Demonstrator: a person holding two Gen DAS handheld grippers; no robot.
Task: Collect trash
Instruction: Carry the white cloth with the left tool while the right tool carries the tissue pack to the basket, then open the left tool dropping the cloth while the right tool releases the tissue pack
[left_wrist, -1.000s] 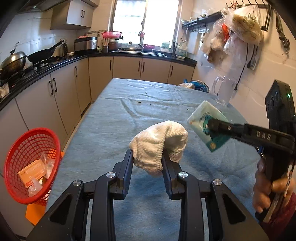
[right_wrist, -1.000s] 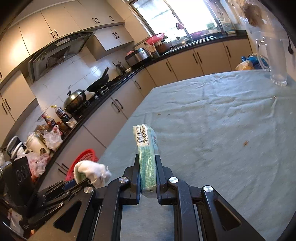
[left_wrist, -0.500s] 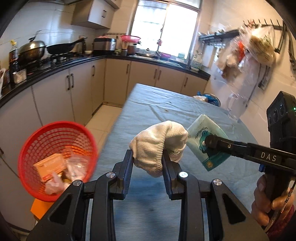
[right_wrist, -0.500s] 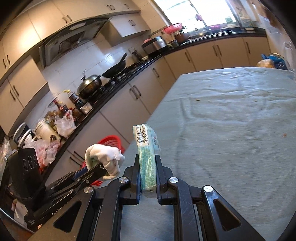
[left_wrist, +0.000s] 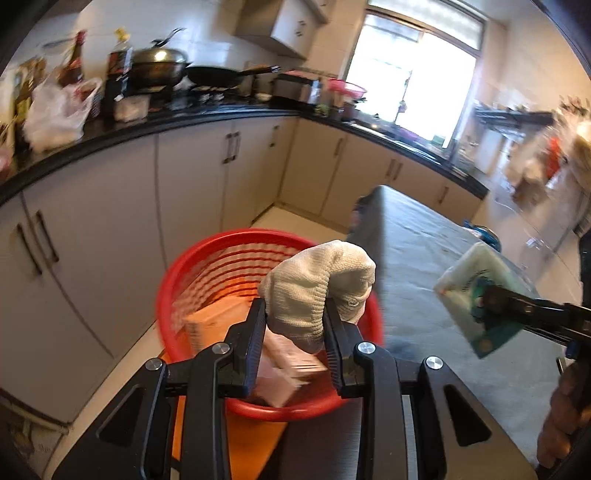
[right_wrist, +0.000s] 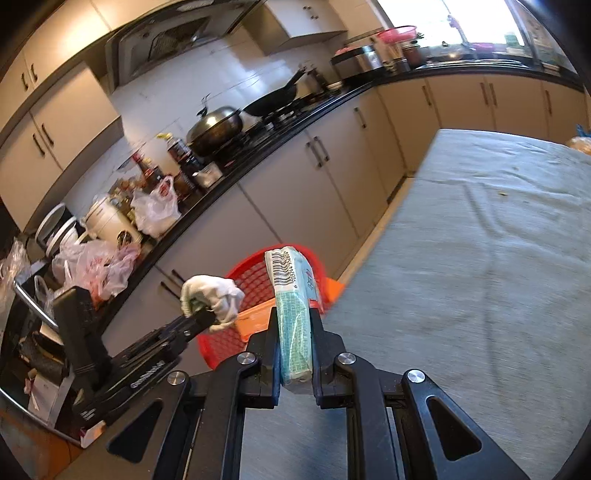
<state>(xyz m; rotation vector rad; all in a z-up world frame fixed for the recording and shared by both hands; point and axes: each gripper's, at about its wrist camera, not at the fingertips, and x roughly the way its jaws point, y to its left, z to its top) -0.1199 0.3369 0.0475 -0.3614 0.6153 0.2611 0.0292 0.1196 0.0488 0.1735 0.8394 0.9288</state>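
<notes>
The green tissue packet (right_wrist: 293, 314) bears a barcode whose digits are too blurred to read.

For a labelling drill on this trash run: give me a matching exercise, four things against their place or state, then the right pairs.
Things:
1. white knit glove
2. tissue pack
3. red basket
4. wok with lid

Places or states:
A. on the stove at the counter
B. clamped in the right gripper jaws
C. on the floor beside the table, cardboard boxes inside
D. clamped in the left gripper jaws, in front of the basket

Pairs: 1-D, 2-B, 3-C, 4-A
</notes>
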